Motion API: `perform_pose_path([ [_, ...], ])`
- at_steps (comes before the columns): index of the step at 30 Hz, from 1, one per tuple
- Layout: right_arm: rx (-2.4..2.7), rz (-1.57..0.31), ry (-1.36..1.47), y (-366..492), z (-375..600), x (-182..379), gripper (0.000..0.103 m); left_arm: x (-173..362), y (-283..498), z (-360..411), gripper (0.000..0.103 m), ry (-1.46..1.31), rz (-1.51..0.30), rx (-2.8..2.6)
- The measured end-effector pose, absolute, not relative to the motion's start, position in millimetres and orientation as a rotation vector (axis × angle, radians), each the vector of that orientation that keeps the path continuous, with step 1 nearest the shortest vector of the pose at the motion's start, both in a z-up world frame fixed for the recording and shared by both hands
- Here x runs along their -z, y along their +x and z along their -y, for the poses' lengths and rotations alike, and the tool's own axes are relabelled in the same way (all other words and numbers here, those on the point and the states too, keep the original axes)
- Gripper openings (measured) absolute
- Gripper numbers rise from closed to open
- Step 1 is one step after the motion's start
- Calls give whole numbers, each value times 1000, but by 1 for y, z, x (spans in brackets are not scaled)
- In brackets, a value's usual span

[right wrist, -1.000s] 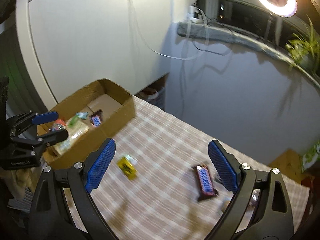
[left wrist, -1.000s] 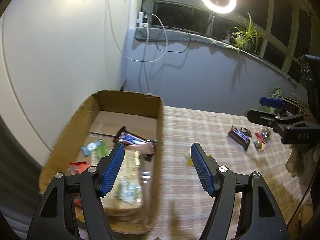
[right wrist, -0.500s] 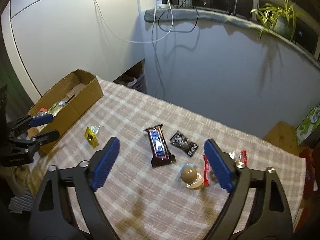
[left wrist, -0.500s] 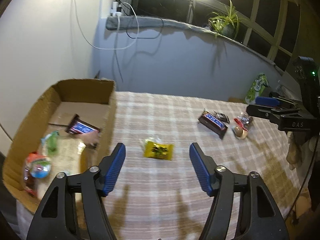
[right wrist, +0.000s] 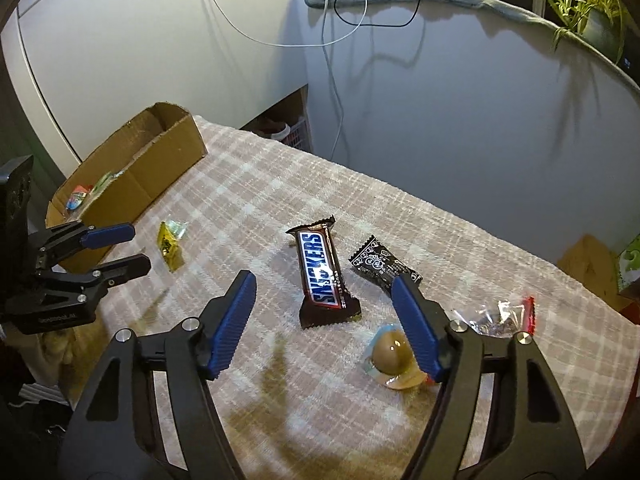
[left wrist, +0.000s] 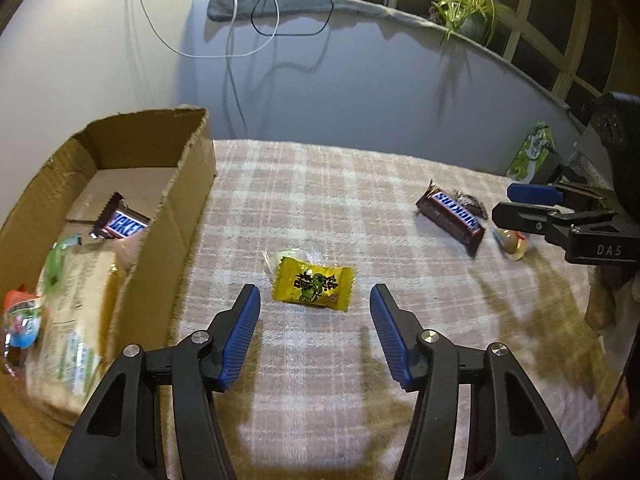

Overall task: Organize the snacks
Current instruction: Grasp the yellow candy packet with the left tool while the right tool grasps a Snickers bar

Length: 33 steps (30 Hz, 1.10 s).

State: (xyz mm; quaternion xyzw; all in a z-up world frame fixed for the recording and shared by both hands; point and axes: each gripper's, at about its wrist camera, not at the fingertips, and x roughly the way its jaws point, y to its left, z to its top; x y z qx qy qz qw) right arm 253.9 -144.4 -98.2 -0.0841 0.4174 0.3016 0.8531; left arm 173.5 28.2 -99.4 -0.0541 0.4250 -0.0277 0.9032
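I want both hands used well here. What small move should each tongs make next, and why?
Probably keep lowering both. The left tongs are closing with the yellow candy packet lying just ahead of the tips, untouched; the right tongs are closing around the Snickers bar, not yet pressing it. Then carry both to the cardboard box.

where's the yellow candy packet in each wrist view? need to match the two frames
Left wrist: yellow candy packet at centre, on the cloth just ahead of the left gripper, whose jaws are closing with nothing between them.
Right wrist: same packet at left, lying between the Snickers bar and the box.
Shared landmark: cardboard box.
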Motion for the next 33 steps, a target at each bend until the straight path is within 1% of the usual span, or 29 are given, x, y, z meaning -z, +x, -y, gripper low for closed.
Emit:
perform_pose_path([
  [8, -661, -898, -189, 266, 136, 109, 73, 111, 186, -17, 56, -49, -896, 37],
  [10, -668, -911, -199, 269, 132, 112, 66, 111, 187, -16, 56, -39, -893, 29],
  [12, -671, -921, -206, 272, 128, 115, 64, 113, 187, -17, 56, -37, -895, 29],
  [13, -671, -923, -208, 274, 127, 116, 63, 114, 187, -17, 54, -38, -895, 29],
  [14, -671, -925, -212, 275, 125, 117, 63, 115, 187, -17, 47, -36, -897, 29],
  [15, -672, -929, -217, 276, 123, 119, 63, 116, 188, -16, 46, -34, -901, 31],
  [16, -667, -939, -223, 277, 122, 120, 60, 116, 189, -16, 45, -32, -903, 33],
  [17, -668, -948, -229, 278, 120, 122, 57, 117, 189, -16, 42, -32, -903, 34],
  [18, -669, -957, -234, 279, 118, 124, 52, 117, 189, -16, 39, -31, -905, 36],
  [19, -670, -964, -237, 280, 117, 126, 49, 118, 190, -16, 37, -29, -906, 36],
  [21, -665, -971, -244, 281, 115, 129, 48, 118, 190, -16, 35, -28, -904, 36],
  [23, -653, -975, -250, 282, 115, 131, 42, 117, 189, -15, 34, -28, -902, 36],
  [24, -651, -982, -248, 283, 115, 132, 36, 117, 189, -15, 33, -28, -901, 36],
  [25, -649, -985, -247, 283, 115, 133, 33, 116, 189, -16, 32, -28, -899, 35],
  [27, -648, -985, -244, 283, 116, 133, 32, 117, 190, -16, 29, -28, -897, 34],
  [33, -636, -983, -252, 280, 116, 132, 30, 117, 187, -15, 27, -4, -894, 39],
])
